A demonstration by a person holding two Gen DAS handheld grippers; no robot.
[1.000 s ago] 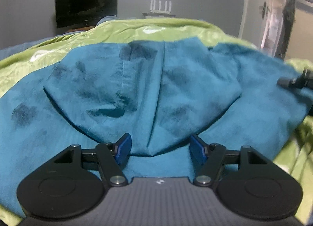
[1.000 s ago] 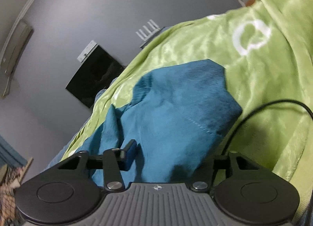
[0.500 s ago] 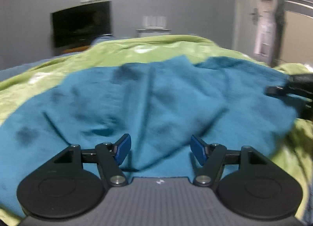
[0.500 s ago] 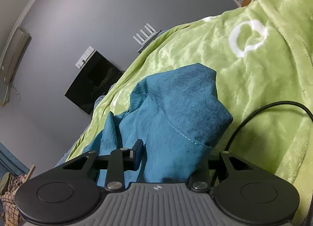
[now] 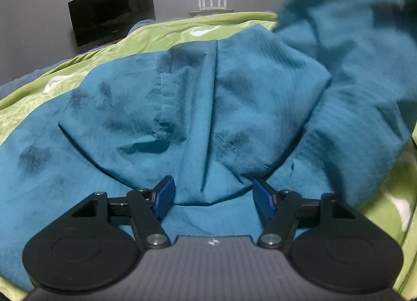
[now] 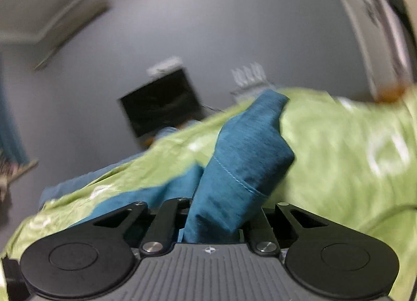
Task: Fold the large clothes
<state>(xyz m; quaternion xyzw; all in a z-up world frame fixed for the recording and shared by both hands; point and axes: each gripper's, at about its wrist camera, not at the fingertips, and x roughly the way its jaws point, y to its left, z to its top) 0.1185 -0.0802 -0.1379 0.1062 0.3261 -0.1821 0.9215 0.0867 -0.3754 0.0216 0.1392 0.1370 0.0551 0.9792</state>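
Teal garment [image 5: 182, 108] spread on bed's green blanket [image 5: 166, 30]. Right gripper [image 6: 212, 225] fingers just closed, clamped on sleeve [image 6: 245, 160], lifting it, likely to fold inward. Left gripper [image 5: 212, 194] fingers apart, straddling hood, nothing gripped.

The raised teal garment [image 5: 359, 48] is blurred and cut off at the left-wrist view's right edge.

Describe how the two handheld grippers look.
Both match: the left gripper and right gripper have a grey ribbed body with a small white emblem, two black round-ended linkage plates with silver rivets. The left's fingers carry blue pads.
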